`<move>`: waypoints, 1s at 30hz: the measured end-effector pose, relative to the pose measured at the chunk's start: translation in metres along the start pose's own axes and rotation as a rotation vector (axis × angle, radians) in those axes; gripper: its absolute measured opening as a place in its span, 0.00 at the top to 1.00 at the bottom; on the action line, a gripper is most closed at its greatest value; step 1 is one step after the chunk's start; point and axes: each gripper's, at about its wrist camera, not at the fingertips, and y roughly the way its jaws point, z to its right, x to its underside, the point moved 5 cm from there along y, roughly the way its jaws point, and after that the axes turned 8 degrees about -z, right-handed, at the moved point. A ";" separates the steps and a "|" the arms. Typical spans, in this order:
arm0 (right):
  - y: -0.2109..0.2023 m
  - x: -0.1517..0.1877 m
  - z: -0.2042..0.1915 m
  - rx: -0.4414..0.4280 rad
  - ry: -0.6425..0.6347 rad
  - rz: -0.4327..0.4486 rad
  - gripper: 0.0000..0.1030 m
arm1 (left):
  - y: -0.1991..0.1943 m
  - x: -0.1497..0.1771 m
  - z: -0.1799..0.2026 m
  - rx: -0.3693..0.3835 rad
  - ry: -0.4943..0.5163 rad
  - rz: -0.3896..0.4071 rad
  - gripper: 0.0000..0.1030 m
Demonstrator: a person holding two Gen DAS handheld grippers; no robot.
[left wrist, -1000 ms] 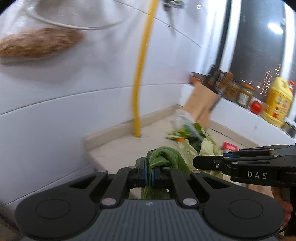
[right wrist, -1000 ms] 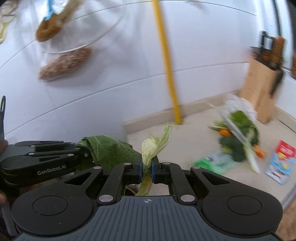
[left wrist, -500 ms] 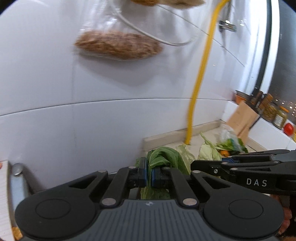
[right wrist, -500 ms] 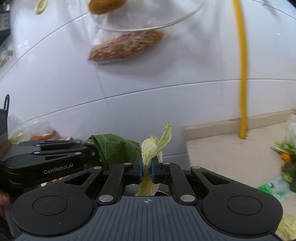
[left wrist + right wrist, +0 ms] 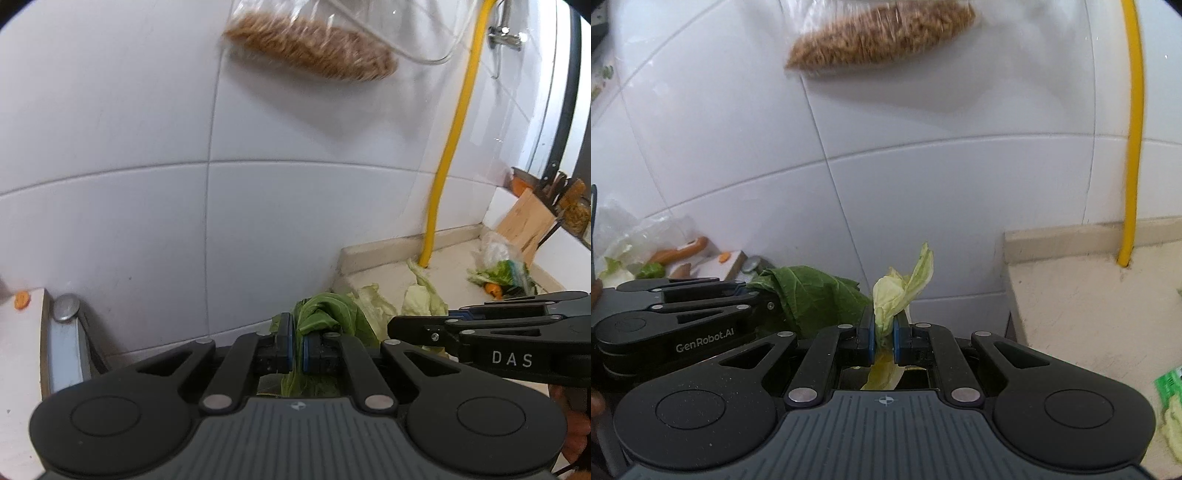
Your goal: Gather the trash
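Holding a scrap in each claw, you have both hands loaded and side by side in front of the tiled wall. Your left claw (image 5: 297, 345) is clamped narrow on a dark green leaf (image 5: 328, 314), which bunches up above the pads and hangs down below them. Your right claw (image 5: 884, 338) is pinched just as narrow on a pale cabbage leaf (image 5: 903, 286); its long axis stands nearly upright, tip leaning a little right, with a yellowish stem end trailing under the pads. From the right wrist camera the green leaf (image 5: 812, 295) sits just to the left of the pale one, so the two claws are close together, the left one slightly left and at about the same height.

Farther out, the desk (image 5: 454, 266) lies ahead and to your right, with loose pale leaves (image 5: 421, 295) near its front edge, well apart from both claws. Beyond them a yellow pipe (image 5: 448, 147) rises from the desk against the wall, and a clear bag of vegetable scraps (image 5: 502, 262) rests by a wooden knife block (image 5: 526, 225).

No bin shows in either view, so I cannot tell which way you must carry these; the remaining scraps lie rightward, nearer your right claw.
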 end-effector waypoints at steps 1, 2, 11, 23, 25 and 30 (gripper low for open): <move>0.004 0.000 0.000 0.000 0.003 -0.009 0.88 | 0.002 0.001 -0.002 -0.007 0.000 -0.004 0.98; 0.007 0.000 0.000 0.002 0.005 -0.016 0.88 | 0.005 0.002 -0.005 -0.017 -0.001 -0.011 0.98; 0.047 0.001 -0.002 0.024 0.013 -0.085 0.88 | 0.033 0.007 -0.015 -0.046 -0.005 -0.073 0.98; 0.088 0.006 0.012 0.022 0.062 -0.170 0.77 | 0.066 0.014 -0.017 -0.115 0.029 -0.153 0.91; 0.093 0.008 0.015 0.011 0.064 -0.180 0.77 | 0.070 0.016 -0.018 -0.125 0.031 -0.163 0.89; 0.102 0.012 0.023 0.012 0.091 -0.196 0.77 | 0.079 0.020 -0.017 -0.139 0.046 -0.192 0.78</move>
